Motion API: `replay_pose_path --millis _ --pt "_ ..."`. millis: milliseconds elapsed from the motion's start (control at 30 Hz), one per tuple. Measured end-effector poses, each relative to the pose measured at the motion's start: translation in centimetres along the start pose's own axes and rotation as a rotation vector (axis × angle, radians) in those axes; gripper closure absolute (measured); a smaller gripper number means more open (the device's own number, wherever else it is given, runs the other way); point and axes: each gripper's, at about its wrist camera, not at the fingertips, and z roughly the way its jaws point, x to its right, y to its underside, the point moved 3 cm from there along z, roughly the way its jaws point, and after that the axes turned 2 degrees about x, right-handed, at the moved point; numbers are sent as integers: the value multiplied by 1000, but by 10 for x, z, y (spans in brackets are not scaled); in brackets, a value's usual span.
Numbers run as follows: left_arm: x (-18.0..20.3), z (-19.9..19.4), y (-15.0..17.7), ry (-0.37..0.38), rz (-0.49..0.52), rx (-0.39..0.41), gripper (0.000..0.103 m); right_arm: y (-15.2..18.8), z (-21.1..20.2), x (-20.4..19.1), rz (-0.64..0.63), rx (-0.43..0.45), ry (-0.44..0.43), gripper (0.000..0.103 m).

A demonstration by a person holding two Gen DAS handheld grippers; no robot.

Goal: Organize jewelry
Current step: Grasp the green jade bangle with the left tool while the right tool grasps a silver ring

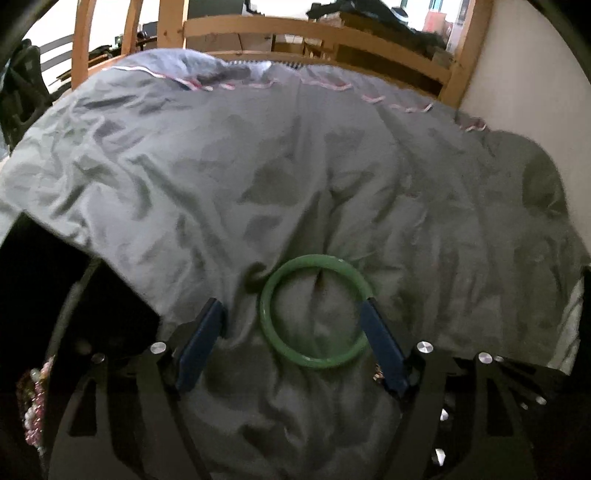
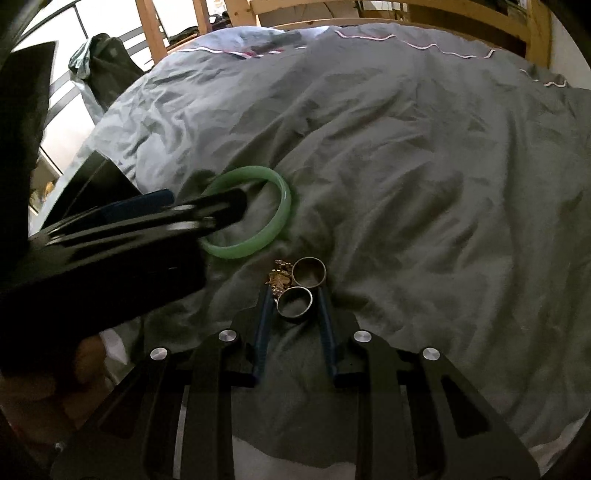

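Note:
A green jade bangle [image 1: 314, 310] lies flat on the grey duvet [image 1: 295, 166]. My left gripper [image 1: 293, 306] is open, its blue fingers on either side of the bangle; the right finger touches the bangle's rim. The bangle also shows in the right wrist view [image 2: 258, 210], with the left gripper [image 2: 207, 210] coming in from the left, blurred. My right gripper [image 2: 295, 291] is open around a silver ring [image 2: 295, 301]. A second silver ring [image 2: 309, 272] and a small gold piece [image 2: 279, 277] lie just beyond it.
A black case [image 1: 92, 295] sits at the duvet's left edge, with pink beaded jewelry [image 1: 35, 406] low at the left. A wooden bed frame [image 1: 314, 33] stands at the far end. A white wall [image 1: 528, 66] runs along the right.

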Motion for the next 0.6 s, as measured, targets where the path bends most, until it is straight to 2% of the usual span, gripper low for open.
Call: replay_pose_path --millis 67,100,167,267,400,600 --pt "1 11 2 -18 13 -21 32 0 0 -1 -6 5 8 82" --pt "0 14 3 -27 18 -28 38 0 -1 0 -4 8 10 82" --pt "-1 17 5 -28 17 -27 40 -1 -1 1 10 7 2 82" --pt "-7 14 3 -26 -5 -16 61 -2 -3 1 12 11 2 82" --pt "-16 10 2 2 -46 -6 77 -4 -6 1 17 21 -1 82" --pt "-19 -1 4 -16 -62 15 93 -8 -16 3 37 64 -8 82"
